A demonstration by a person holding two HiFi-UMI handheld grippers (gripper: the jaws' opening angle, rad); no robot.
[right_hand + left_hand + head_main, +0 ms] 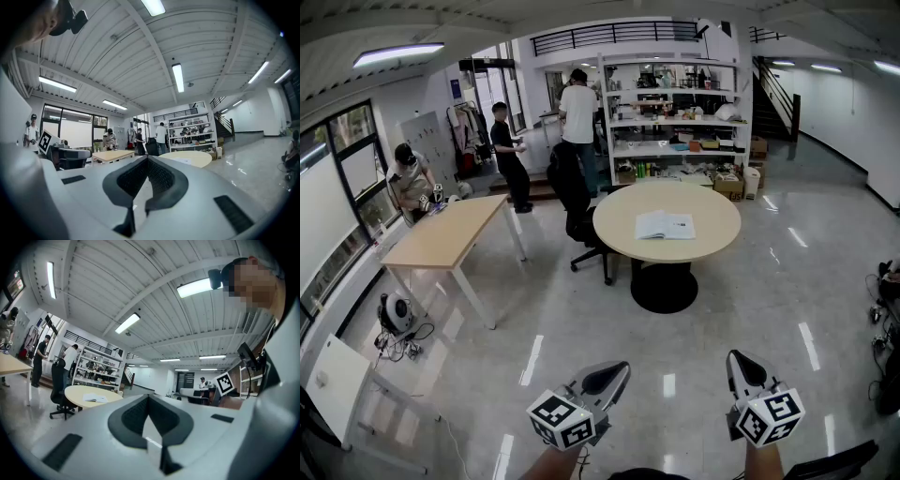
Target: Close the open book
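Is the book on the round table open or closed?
Open. The book lies flat on the round table with its pages spread to both sides.

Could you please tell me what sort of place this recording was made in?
Probably an open workshop or lab office: stocked shelves at the back, a round table with an open book, a wooden work table, and stairs to a railed upper level.

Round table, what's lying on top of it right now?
An open book lies flat near the middle of the round table, pages up. Nothing else shows on the top. Whatever is under the book is covered.
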